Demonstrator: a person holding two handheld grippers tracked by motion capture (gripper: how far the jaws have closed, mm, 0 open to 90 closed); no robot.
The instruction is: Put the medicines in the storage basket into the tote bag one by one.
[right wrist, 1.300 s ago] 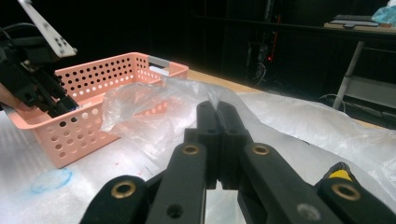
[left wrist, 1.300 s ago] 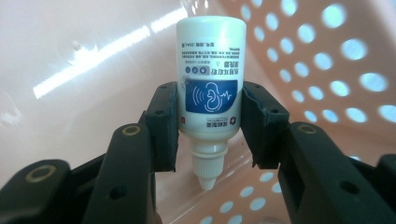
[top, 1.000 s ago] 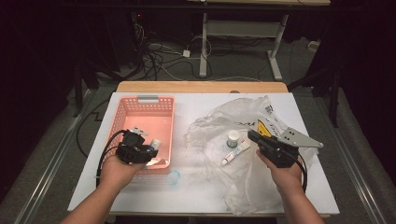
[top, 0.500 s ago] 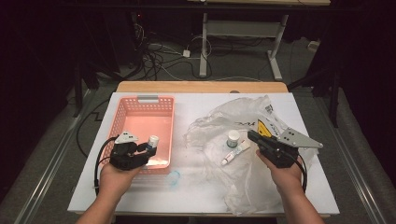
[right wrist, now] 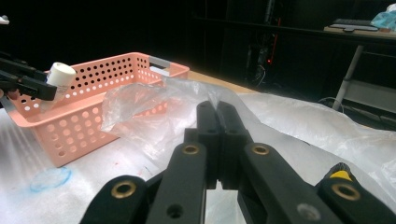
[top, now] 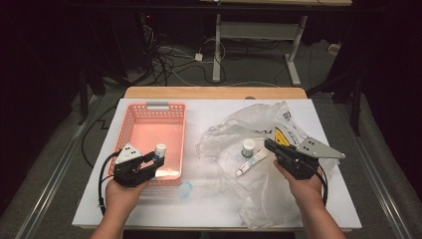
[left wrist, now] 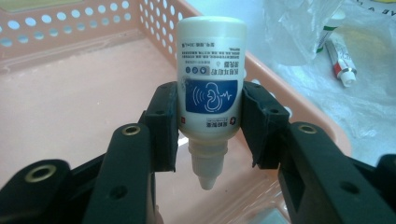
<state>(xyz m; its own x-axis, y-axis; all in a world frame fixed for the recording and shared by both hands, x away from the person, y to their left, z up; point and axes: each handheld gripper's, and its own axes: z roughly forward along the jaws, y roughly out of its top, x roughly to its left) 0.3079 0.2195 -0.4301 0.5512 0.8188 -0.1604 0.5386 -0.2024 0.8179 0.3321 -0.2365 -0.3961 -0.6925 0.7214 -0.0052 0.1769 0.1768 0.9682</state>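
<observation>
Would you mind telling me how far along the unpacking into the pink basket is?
Early on. The pink basket looks empty. The left gripper grips a white dropper bottle, tip down, over the basket's near right corner. Left: a small tube and a white-capped jar lie on the clear plastic bag, beside the shut, empty right gripper.
</observation>
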